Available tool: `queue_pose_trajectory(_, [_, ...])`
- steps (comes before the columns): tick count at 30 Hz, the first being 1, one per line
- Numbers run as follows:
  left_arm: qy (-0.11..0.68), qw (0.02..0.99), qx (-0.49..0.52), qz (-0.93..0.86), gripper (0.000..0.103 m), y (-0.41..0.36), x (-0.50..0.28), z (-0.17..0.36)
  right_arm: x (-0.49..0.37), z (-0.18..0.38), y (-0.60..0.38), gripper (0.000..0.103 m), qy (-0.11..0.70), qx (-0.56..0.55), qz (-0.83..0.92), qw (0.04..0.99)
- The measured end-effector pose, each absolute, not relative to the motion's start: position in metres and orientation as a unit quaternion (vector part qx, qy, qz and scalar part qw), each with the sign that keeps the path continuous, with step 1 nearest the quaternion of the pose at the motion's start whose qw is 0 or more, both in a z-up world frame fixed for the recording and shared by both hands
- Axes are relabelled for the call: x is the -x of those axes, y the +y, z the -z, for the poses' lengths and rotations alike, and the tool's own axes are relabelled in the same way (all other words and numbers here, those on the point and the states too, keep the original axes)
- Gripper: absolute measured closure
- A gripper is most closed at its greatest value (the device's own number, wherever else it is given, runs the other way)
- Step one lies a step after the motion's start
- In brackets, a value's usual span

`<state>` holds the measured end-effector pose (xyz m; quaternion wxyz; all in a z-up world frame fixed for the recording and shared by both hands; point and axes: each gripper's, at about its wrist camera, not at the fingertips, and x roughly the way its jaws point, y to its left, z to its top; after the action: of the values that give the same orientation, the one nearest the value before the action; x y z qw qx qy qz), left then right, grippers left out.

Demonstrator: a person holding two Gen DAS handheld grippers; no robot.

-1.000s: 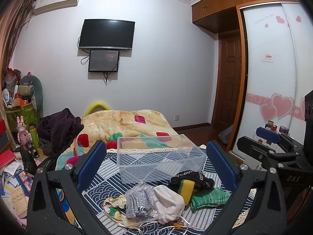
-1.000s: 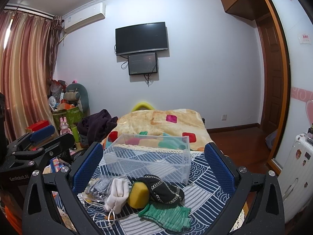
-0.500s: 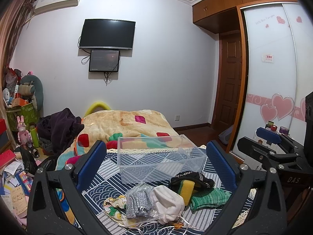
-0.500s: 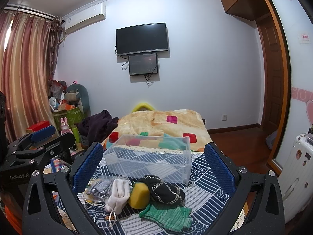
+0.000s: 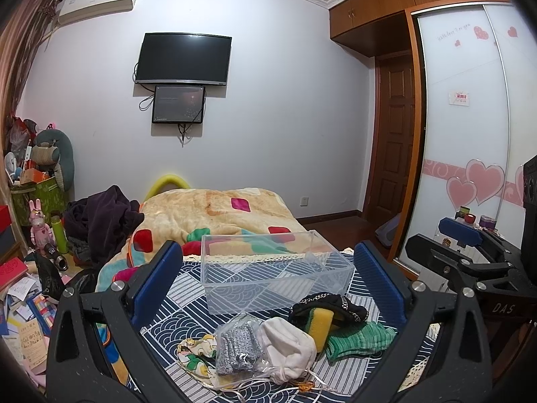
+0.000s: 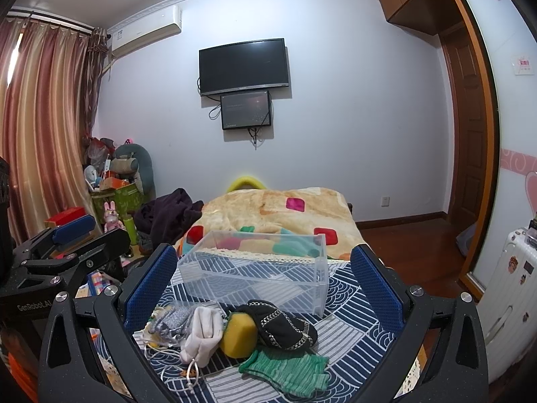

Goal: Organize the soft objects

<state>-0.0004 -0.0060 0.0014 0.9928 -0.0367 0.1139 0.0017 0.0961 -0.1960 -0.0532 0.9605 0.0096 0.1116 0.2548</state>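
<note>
Both grippers held wide apart above a pile of soft things on the patterned surface.

Nearest, the left gripper (image 5: 268,282) and right gripper (image 6: 263,282) are spread and hold nothing. Just beyond their fingers lies the pile: a white drawstring pouch (image 5: 288,349), a clear bag of grey fabric (image 5: 235,352) touching it, a yellow sponge (image 6: 239,334), a black slipper (image 6: 282,325) leaning on the sponge, and a green knit glove (image 6: 285,369) in front. Behind the pile stands a clear plastic bin (image 6: 258,275) on the blue-and-white cloth (image 6: 352,309). Farther off, a blanketed bed (image 6: 285,215), then two wall screens (image 6: 243,67).
</note>
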Motion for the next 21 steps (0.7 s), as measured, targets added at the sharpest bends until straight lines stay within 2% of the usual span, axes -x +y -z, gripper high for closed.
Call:
queue_pose_trajectory(11, [0.127,0.991,0.038,0.001,0.0,-0.006,-0.007,0.006,-0.097,0.056,-0.195,0.0,0.111,-0.002,-0.248,0.962])
queue_pose_trajectory(21, [0.218,0.974,0.059,0.0,0.0,0.01,-0.049,0.052,-0.127,0.083,-0.203,0.0,0.164,-0.017,-0.238,0.957])
